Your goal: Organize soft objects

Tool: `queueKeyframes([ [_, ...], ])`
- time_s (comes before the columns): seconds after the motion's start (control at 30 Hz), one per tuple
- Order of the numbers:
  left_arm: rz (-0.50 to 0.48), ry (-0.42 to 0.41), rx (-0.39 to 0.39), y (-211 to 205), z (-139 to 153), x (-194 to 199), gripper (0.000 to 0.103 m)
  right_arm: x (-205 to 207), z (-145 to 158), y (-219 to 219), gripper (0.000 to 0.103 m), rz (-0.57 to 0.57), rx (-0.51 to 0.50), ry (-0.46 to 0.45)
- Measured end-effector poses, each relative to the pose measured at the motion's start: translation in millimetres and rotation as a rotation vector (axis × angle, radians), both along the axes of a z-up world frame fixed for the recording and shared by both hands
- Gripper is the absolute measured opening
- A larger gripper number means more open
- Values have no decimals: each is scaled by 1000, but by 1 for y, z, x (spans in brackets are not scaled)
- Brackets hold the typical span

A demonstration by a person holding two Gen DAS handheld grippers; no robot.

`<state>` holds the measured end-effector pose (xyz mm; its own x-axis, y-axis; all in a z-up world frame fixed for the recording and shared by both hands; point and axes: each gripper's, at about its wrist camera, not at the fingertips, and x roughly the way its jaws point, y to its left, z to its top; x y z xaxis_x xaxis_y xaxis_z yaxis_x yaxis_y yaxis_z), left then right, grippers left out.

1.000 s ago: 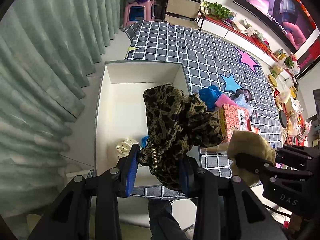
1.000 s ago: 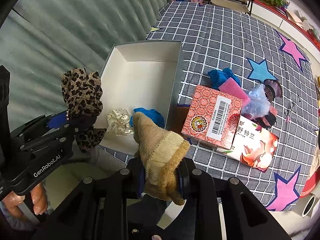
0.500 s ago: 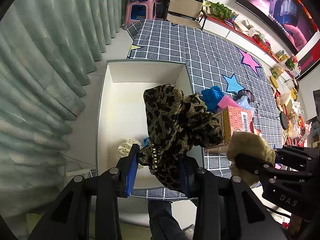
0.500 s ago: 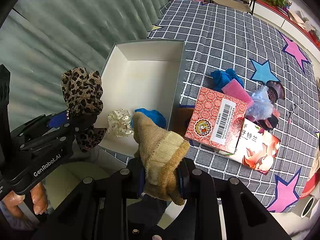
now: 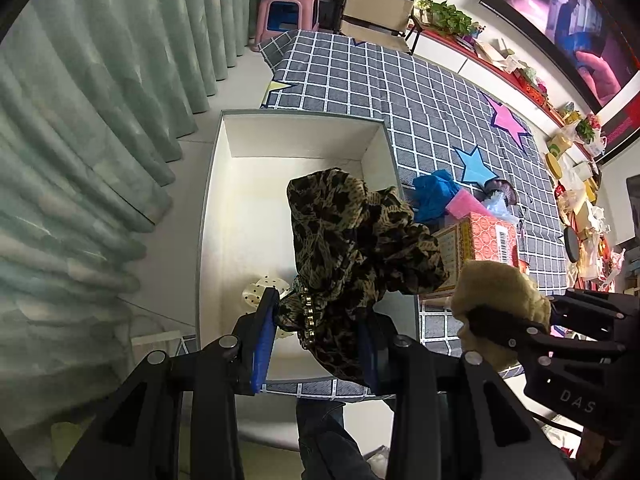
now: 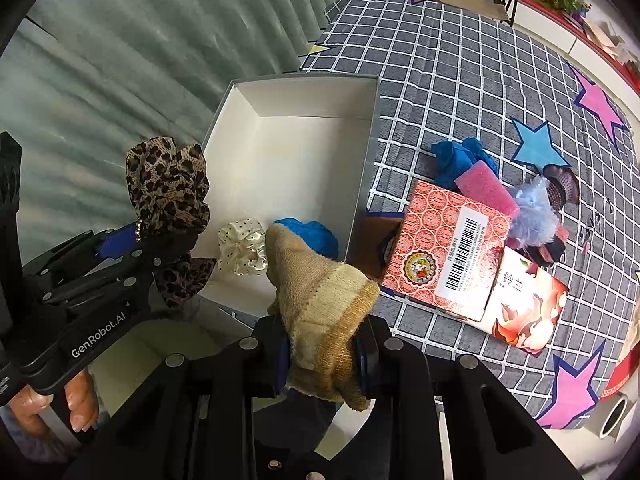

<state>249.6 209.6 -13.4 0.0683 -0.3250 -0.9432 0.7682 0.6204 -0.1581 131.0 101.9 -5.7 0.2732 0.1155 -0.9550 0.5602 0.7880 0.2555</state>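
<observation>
Two hand-held grippers hang above the near end of a white open box (image 6: 280,152) that sits on a grey checked cloth (image 6: 460,80). The left gripper (image 5: 316,340) has its jaws clamped on a leopard-print hair bow (image 5: 360,240), which bunches up between the blue pads. The right gripper (image 6: 322,356) has its jaws closed tight on a beige knitted sock (image 6: 320,300).

Inside the box, at its near end, lie a cream polka-dot scrunchie (image 6: 244,250) and a crumpled blue cloth (image 6: 310,234). Outside it, on the cloth, remain another blue cloth (image 6: 456,160), a pink sponge (image 6: 486,190) and a pale blue fluffy tuft (image 6: 534,218), beside a red patterned carton (image 6: 440,256).

The risks, as judged: both grippers crowd the same near corner, so they may bump each other. The bow's loose folds may snag on a pad at release, or land on the box's rim. The sock hangs close to the near wall and may fall outside.
</observation>
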Motion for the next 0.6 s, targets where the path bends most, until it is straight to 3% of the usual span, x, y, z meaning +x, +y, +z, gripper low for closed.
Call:
queueKeyframes([
  [0.6, 66, 10, 67, -6, -23, 30, 41, 32, -23, -5, 26, -8, 86, -3],
])
